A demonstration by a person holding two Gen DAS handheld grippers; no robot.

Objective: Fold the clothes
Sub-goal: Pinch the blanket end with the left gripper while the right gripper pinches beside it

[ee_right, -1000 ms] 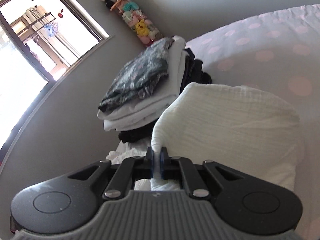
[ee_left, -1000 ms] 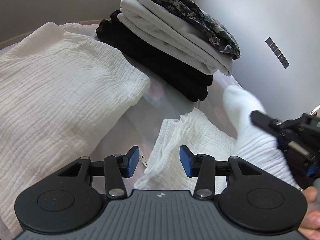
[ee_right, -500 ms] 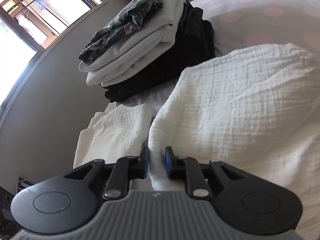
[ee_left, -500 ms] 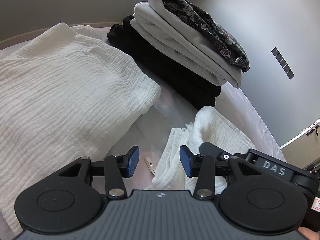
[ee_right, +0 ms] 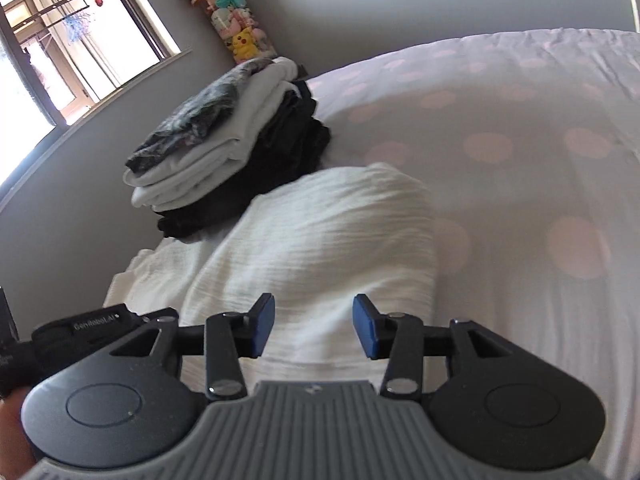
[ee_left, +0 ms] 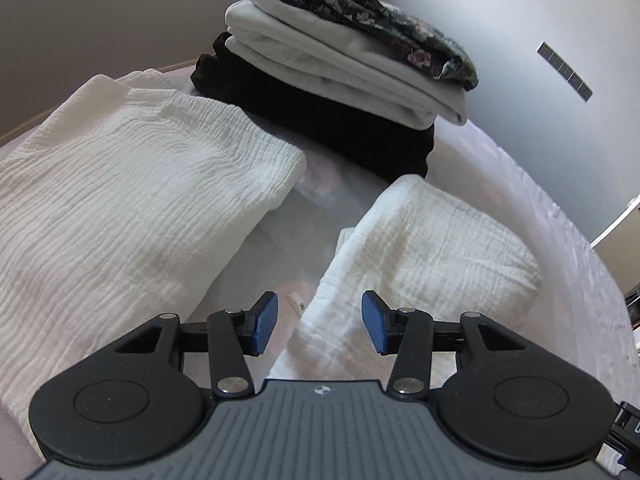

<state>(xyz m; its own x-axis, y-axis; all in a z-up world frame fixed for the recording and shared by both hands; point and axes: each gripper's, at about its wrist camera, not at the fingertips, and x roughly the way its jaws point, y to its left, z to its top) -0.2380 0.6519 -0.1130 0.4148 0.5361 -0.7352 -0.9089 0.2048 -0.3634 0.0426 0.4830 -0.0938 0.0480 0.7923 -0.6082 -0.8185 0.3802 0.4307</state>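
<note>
Left gripper [ee_left: 319,322]: jaws spread wide, nothing between the blue pads; it hovers over the near edge of a white crinkled garment [ee_left: 432,248], part folded, lying on the bed sheet [ee_left: 560,200]. Right gripper [ee_right: 314,326]: jaws likewise released, empty; positioned above the broad folded section of the white crinkled garment [ee_right: 320,240]. Garment shows as two sections w/ a strip of bare sheet between them; larger section to the left in the left wrist view. Stack of folded clothes [ee_left: 340,72] sits just beyond: black item at bottom, white items in middle, dark floral piece on top. Plush toys [ee_right: 236,36] against wall near window [ee_right: 60,40]. Small white tag [ee_left: 295,302] on the sheet beside left pad.
</note>
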